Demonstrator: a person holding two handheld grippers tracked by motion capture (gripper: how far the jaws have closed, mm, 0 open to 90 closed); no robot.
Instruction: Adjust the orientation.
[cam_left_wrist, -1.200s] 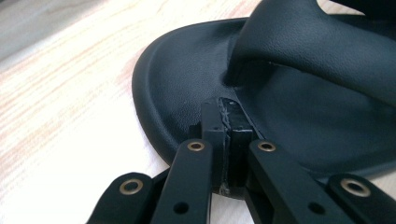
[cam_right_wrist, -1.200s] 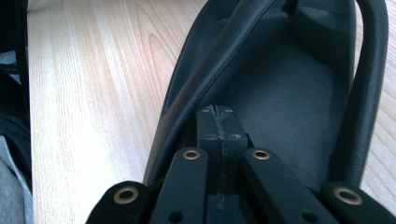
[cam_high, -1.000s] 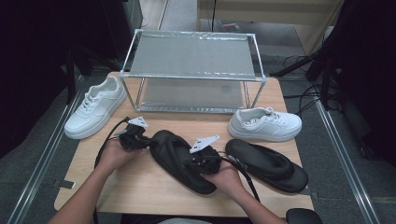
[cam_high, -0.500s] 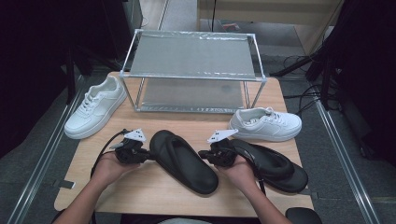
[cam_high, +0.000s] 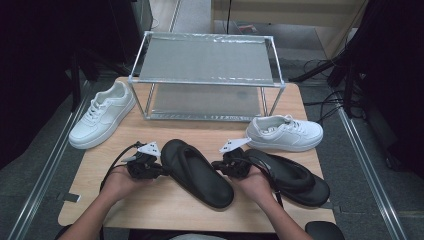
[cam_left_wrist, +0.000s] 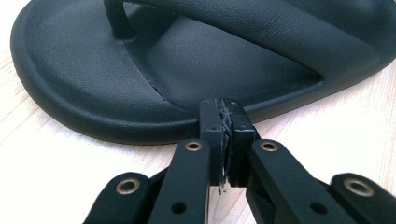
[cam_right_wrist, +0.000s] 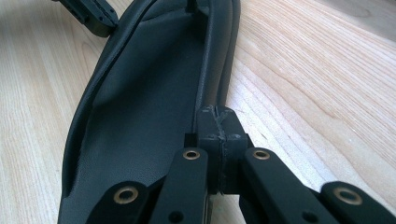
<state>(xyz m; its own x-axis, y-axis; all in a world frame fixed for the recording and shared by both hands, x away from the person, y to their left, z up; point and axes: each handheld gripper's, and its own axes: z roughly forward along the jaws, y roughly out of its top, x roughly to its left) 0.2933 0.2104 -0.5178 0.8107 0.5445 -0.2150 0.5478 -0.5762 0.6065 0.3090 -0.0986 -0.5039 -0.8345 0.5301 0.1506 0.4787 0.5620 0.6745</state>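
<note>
Both tools are clamped fully closed with nothing pinched in them. The left tool (cam_high: 161, 171) sits at the left rim of the nearer sandal (cam_high: 197, 172), tips right at its edge, and in the left gripper view those closed tips (cam_left_wrist: 226, 122) look like they're touching the sole's side wall. The right tool (cam_high: 219, 165) is at the sandal's right side; in the right gripper view its tips (cam_right_wrist: 218, 123) rest against the raised rim.

What's changed: a second ago the hands were closer together and the right hand lay over the sandal. Now they've spread apart, one tool on each flank, and the sandal looks a bit straighter on the tabletop (cam_high: 150, 210). So I'd read this as nudging it into place with closed tips, not picking it up.

The sandal lies at the near middle of the tabletop, toe end far-left. The other sandal (cam_high: 290, 175) is just to its right. A white sneaker (cam_high: 102, 120) sits far left, another sneaker (cam_high: 285, 132) far right, and the wire rack (cam_high: 207, 75) stands at the far edge, both shelves bare. My guess is that shoes go there next, which needs an actual grip.
</note>
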